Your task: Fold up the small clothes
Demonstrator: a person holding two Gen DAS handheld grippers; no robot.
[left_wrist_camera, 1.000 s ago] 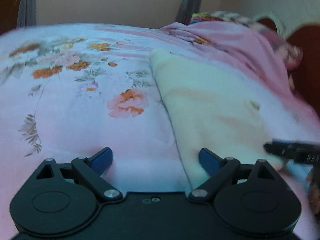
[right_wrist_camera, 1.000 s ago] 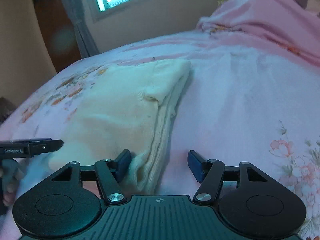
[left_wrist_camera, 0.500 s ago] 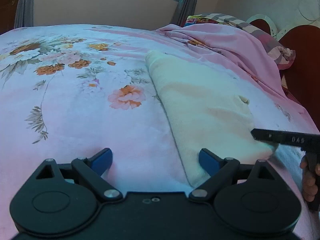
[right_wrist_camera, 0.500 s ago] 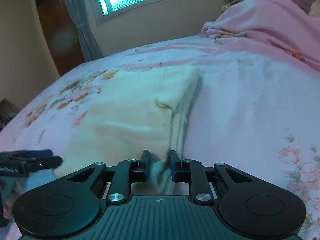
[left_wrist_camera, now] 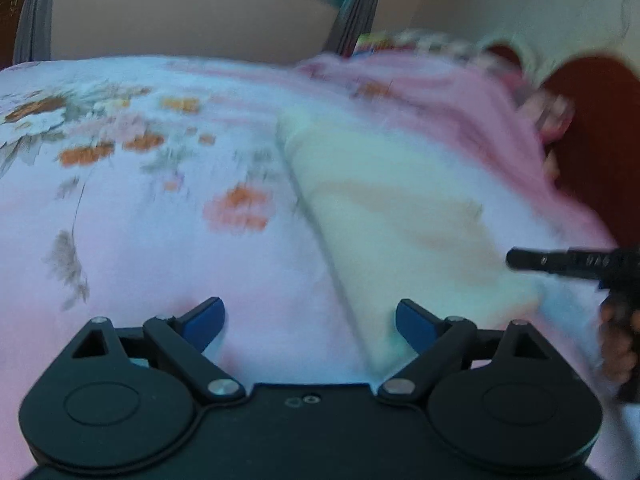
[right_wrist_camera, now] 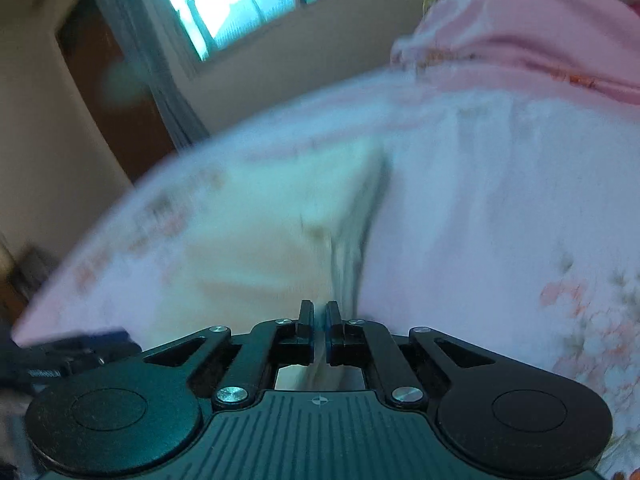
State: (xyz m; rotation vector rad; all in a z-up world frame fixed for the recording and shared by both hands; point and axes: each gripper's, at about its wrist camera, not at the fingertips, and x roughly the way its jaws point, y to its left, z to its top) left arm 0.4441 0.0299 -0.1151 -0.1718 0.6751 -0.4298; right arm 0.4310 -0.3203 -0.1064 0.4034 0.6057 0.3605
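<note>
Two grippers work one cream garment [left_wrist_camera: 400,216] lying on the floral bedsheet [left_wrist_camera: 160,240]; right gripper [right_wrist_camera: 319,330] is closing, jaws nearly together, pinching the near cloth edge, presumably to lift it for a fold. Left gripper [left_wrist_camera: 310,320] spread wide, nothing pinched, garment's near corner by its right finger [left_wrist_camera: 414,322], probably ready to grab

Both views were motion-blurred. In the left wrist view the floral bedsheet [left_wrist_camera: 160,208] and cream garment [left_wrist_camera: 400,216] were smeared; the left hand-held gripper [left_wrist_camera: 310,322] body stayed sharp. Daylight came from the window [right_wrist_camera: 224,4], blown out with a cyan tint in the right wrist view, plus a soft flare spot at left. The room was dim overall with a bluish-pink cast and soft shadows. Fisheye bending curved the bed edge, with dark vignetting in the corners.
</note>
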